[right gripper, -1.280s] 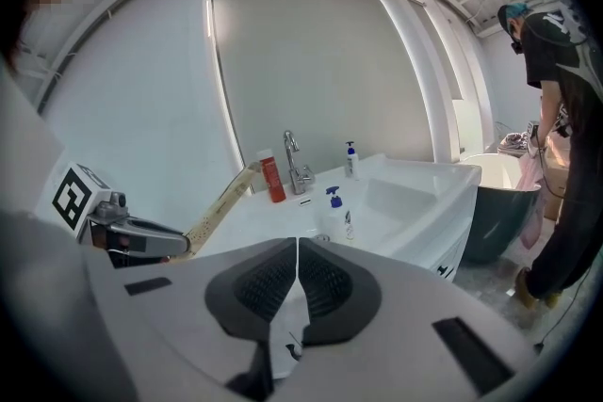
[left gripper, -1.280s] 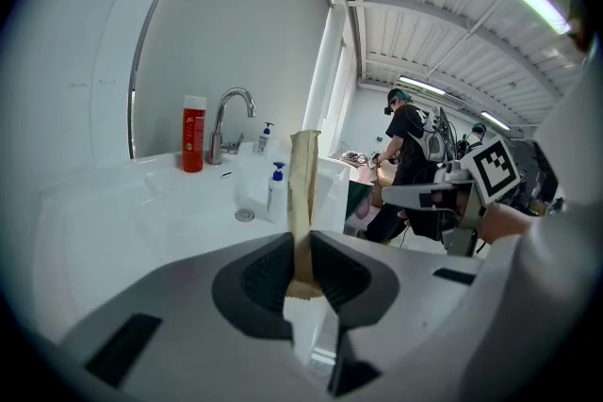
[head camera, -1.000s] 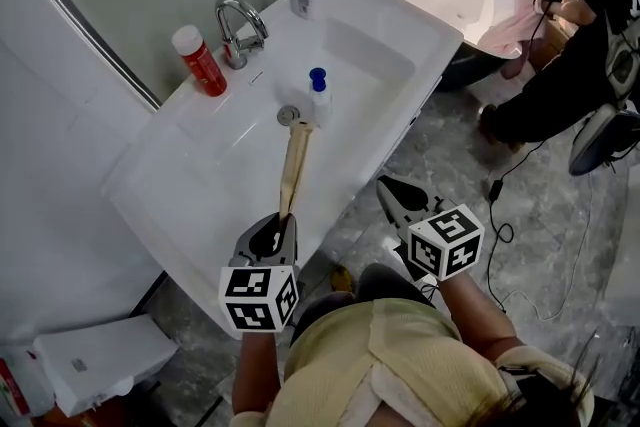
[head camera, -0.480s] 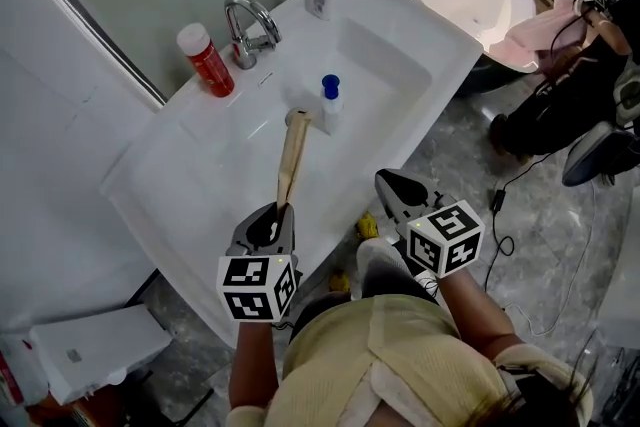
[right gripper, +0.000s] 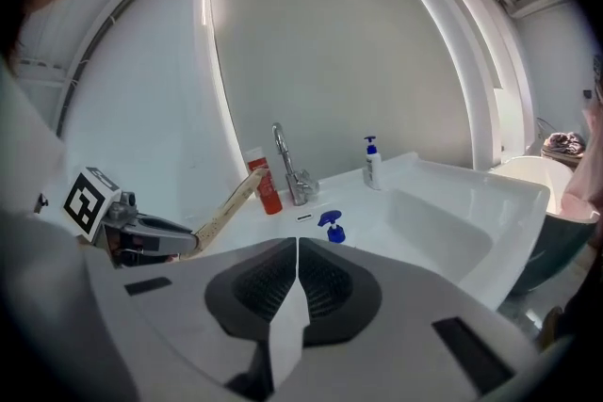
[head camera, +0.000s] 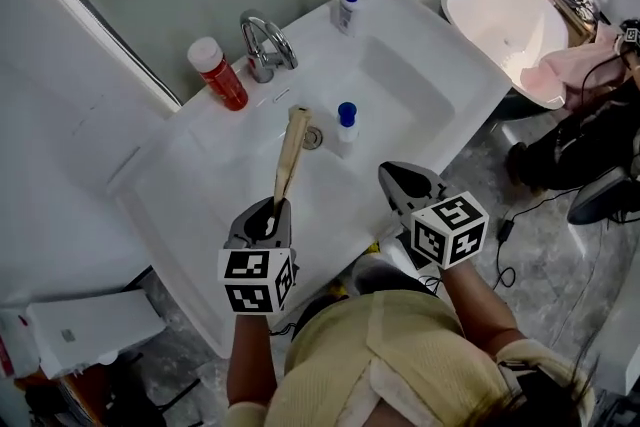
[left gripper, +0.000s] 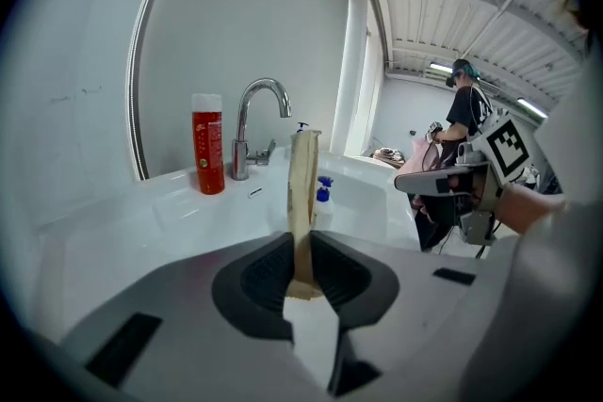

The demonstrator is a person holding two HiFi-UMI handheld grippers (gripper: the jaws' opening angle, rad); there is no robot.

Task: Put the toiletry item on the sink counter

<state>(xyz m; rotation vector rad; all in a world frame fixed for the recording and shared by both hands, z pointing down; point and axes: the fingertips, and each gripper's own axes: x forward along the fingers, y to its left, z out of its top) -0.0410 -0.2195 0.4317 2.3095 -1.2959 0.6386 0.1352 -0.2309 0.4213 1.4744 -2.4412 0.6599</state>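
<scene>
**A:** The left tongs [head camera: 272, 215] pinch the near end of the wooden toiletry item [head camera: 291, 155], pads pressed on its flat sides. The right tongs [head camera: 392, 175] are pressed together on nothing.

**B:** Which way does the item run?

**A:** Its long axis points away from the left tongs toward the faucet [head camera: 265, 43]. It is held in the air over the sink [head camera: 405, 95], with its far tip short of the faucet, about above the drain [head camera: 312, 137].

**B:** So it is not yet on the worktop [head camera: 190, 170]?

**A:** No. Bare worktop lies to the faucet's left, nearer than the red bottle [head camera: 222, 75]. The left hand already has the item, so it would likely swing the tip leftward and lay the length flat there. The right tongs hover well to the faucet's right.
</scene>
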